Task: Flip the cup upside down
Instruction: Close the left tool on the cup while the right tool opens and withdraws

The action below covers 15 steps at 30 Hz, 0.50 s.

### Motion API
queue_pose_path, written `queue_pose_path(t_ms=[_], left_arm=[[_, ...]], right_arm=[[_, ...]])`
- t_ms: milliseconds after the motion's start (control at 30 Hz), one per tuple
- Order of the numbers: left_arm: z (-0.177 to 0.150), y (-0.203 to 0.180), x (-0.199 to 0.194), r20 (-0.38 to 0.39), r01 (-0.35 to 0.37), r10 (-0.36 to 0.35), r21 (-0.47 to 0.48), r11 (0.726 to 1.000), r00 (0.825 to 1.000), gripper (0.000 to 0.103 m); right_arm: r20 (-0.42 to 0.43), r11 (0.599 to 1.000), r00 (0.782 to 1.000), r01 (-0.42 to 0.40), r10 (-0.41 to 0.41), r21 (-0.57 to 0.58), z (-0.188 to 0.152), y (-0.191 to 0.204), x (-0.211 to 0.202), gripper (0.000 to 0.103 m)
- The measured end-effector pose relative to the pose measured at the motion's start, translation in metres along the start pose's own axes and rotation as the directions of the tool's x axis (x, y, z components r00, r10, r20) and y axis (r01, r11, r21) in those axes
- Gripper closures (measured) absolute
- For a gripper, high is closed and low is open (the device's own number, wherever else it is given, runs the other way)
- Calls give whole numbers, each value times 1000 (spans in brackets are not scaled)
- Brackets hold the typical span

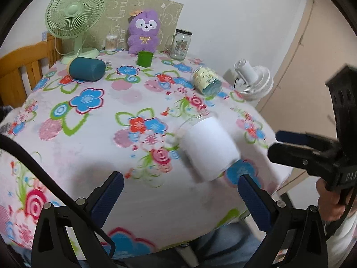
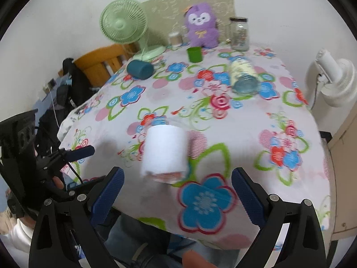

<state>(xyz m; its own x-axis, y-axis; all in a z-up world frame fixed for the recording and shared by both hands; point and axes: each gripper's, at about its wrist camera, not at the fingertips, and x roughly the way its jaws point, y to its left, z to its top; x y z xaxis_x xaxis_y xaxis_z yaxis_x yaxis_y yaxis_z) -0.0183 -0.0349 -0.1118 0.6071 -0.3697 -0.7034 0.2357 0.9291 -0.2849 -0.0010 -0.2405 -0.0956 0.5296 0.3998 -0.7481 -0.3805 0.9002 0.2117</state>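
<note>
Left wrist view: the cup, white-wrapped with a clear rim, lies tipped on its side on the flowered desk, blurred, just ahead of the left gripper and nearer its right finger. Those fingers stand wide apart, empty, nothing touching them. Off to the right, the right gripper pokes in with a hand on its handle.

Right wrist view: the cup sits ahead of the right gripper, between the two fingers' lines but beyond the tips, closer to the left finger. Fingers spread wide, gripping nothing. The cup's clear rim points away toward the back of the desk. The left gripper shows at the left edge.

Farther back, well apart: a green cup, a teal cup on its side, a glass tipped over.
</note>
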Motion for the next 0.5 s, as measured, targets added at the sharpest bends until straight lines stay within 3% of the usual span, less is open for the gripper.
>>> queue_pose_path(t_ms=[200,367,500], left_arm=[[1,-24,9,70,-8,13,-74,997,997,0],[-3,-38,25,99,-26,39,-134,991,994,0],[-6,-45,37,106,-70,88,-167,984,990,0]], right_arm=[[36,997,997,62,-63,36,-14,-39,-19,5],[41,994,997,64,-68,91,-28,-72,-27,5],[60,997,996,67,-70,50,-38,-77,-34,5]])
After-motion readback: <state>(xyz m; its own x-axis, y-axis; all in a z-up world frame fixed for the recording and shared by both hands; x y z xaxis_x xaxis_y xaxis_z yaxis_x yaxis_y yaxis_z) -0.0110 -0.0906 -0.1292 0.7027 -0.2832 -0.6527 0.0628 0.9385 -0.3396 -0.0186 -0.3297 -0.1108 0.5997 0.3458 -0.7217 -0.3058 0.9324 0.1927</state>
